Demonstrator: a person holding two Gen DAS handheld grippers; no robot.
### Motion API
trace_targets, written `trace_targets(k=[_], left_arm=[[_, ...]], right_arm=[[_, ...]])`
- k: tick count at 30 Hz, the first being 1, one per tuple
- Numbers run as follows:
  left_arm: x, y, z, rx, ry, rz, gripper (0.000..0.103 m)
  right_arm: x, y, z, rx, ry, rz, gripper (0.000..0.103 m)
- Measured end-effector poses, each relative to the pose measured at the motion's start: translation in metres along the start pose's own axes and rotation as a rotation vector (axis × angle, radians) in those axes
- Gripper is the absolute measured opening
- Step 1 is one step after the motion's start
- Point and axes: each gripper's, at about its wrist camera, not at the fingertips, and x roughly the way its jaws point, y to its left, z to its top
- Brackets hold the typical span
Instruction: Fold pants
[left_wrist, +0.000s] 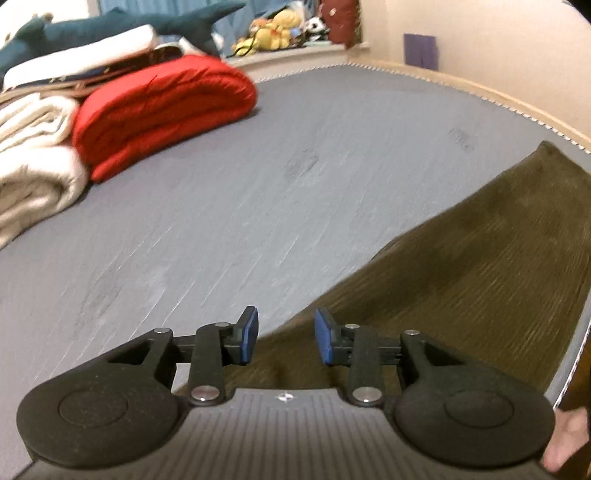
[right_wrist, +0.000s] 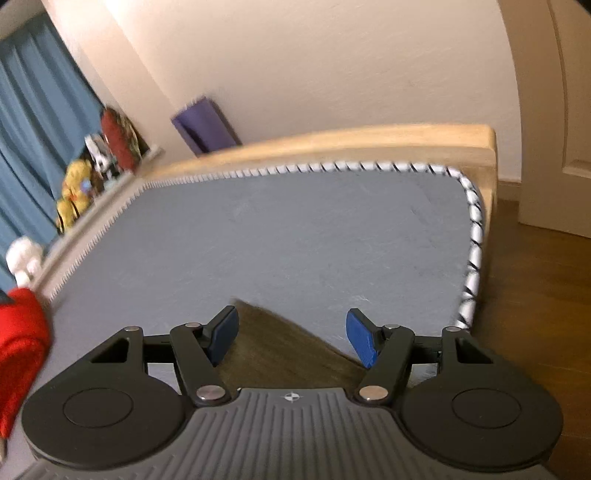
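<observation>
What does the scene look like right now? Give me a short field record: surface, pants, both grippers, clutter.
surface: grey mattress in a wooden bed frame
pants: olive-brown pants, lying on the mattress, stretching away to the right in the left wrist view
left gripper: open, empty, over the near pants edge
right gripper: open, empty, above a pants corner
clutter: red blanket and cream blanket, folded, far left
blur: both views motion-blurred

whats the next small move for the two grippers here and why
Probably lower both and close on the cloth. The left gripper and right gripper are both open and hold nothing, each poised over an edge of the olive-brown pants lying flat on the grey mattress. No fold shows in these views, so a grasp likely comes first.
</observation>
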Motion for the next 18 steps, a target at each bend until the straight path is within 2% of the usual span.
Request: trace_targets(k=[2, 4, 7, 16, 18], left_arm=[[0.009, -0.013, 0.013, 0.027, 0.003, -0.035, 0.051], [0.015, -0.027, 0.021, 0.073, 0.001, -0.047, 0.051], [0.019, -0.042, 0.028, 0.100, -0.002, -0.064, 0.051], [0.034, -0.039, 0.026, 0.118, 0.030, -0.033, 0.052], [0.034, -0.038, 0.026, 0.120, 0.031, -0.029, 0.052]], right_arm=[[0.013, -0.016, -0.006, -0.002, 0.070, -0.008, 0.067], [0.025, -0.030, -0.013, -0.003, 0.131, -0.044, 0.067], [0.036, -0.043, -0.020, -0.027, 0.158, -0.094, 0.067], [0.063, -0.061, -0.030, 0.017, 0.258, -0.064, 0.069], [0.064, -0.060, -0.029, 0.016, 0.257, -0.071, 0.056]])
